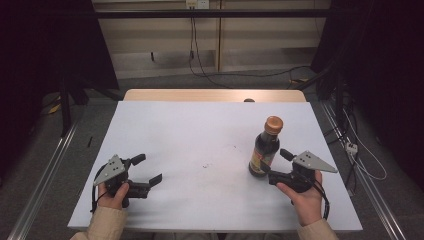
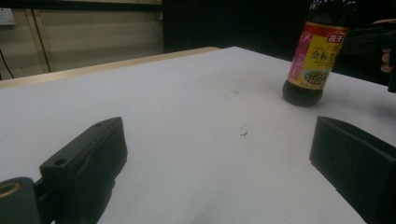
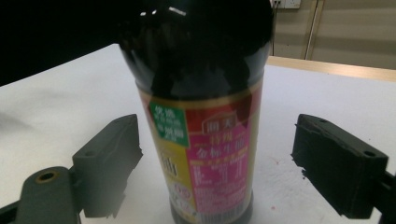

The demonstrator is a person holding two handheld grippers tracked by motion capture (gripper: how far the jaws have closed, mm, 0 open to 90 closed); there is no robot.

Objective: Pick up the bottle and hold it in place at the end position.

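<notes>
A dark soy sauce bottle point(image 1: 265, 145) with a brown cap and a yellow and pink label stands upright on the white table top point(image 1: 200, 130), right of the middle. My right gripper point(image 1: 273, 160) is level with its lower half, one jaw on each side. In the right gripper view the bottle point(image 3: 205, 93) stands between the jaws; the right-hand pad is clear of the glass and the left-hand pad sits very close, so the gripper point(image 3: 217, 140) is open. My left gripper point(image 1: 147, 168) rests at the near left, open and holding nothing. In the left gripper view, its jaws point(image 2: 217, 140) point toward the bottle point(image 2: 313, 60).
A wooden strip point(image 1: 215, 95) runs along the table's far edge, with a small dark knob point(image 1: 249, 100) on it. Cables trail over the floor behind and to the right. A few small dark specks point(image 1: 206, 165) mark the sheet's middle.
</notes>
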